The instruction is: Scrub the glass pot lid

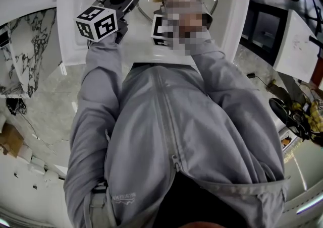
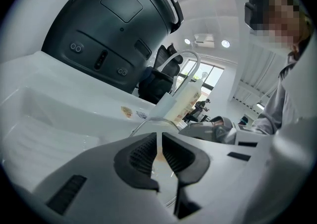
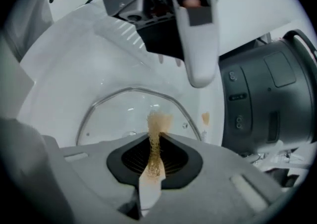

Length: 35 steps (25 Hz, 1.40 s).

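My right gripper (image 3: pixel 155 141) is clenched on the scrub pad (image 3: pixel 153 161). The pad stands on edge between the jaws, and its frayed tan end sticks out past the tips. Its long axis runs straight along the jaws and aims at the lid (image 3: pixel 124 114).

The lid sits in the sink (image 3: pixel 59 79), just ahead of and below the pad. Its glass face is turned up toward me and its metal rim arches across the sink's floor. From my gripper's view the pad end looks close to the glass but apart from it, near the middle rather than the rim.

My left gripper (image 2: pixel 161 151) is the nearer hand. Its jaws are pinched almost together at the lid's far edge, and I judge they clamp the rim there to hold the lid steady in the sink. A dark cooker (image 3: pixel 267 94) stands beside the sink on the pad's right.

To scrub, I need only push the pad forward and down onto the glass.
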### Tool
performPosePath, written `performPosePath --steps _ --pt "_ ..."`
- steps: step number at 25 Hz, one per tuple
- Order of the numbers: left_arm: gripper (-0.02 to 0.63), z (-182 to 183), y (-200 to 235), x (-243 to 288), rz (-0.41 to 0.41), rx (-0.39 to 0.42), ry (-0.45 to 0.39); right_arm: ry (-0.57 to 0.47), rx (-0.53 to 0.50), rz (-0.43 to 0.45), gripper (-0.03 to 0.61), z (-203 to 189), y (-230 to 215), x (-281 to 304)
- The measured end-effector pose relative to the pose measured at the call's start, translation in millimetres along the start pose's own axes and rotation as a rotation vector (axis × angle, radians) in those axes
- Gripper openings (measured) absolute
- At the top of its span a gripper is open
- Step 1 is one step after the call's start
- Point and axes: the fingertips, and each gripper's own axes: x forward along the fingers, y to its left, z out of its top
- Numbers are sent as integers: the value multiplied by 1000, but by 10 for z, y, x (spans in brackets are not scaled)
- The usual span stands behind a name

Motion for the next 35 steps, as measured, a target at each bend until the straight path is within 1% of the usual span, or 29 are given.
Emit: performPosePath --steps 4,6,7,10,12,15,17,19,22,24,27,30,32,35 --pt "35 11 93 29 8 27 25 53 90 -66 34 -330 -392 38" --pt "35 11 173 67 31 67 51 73 118 -104 34 -477 -559 32" --pt "35 8 218 94 45 101 71 80 128 -122 34 -537 -628 28" --pt "49 -58 340 232 56 210 177 99 146 -157 34 -667 -751 23" --pt "156 -150 412 358 39 248 272 108 149 -166 33 -708 -776 32" --pt "164 -258 511 538 17 295 377 116 150 -156 34 -722 -747 86" --pt "164 -287 560 645 10 318 419 120 136 -151 34 -716 -712 135" --pt "163 -295 578 716 -5 323 449 119 115 -157 34 -691 -682 159" --pt "162 -304 573 727 -34 290 461 77 115 -170 34 -555 -623 139" --pt "140 -318 567 712 -43 258 457 36 123 -185 34 -411 -563 110" --pt "130 -312 563 708 -40 261 456 -9 118 -183 34 -226 -392 72" --pt "126 -299 564 700 -31 264 448 -20 83 -153 34 -108 -187 55" --pt "124 -302 559 689 -30 263 441 -8 33 -124 32 -60 -45 47" --pt "121 -292 553 680 -30 260 432 1 -6 -123 32 -1 3 35"
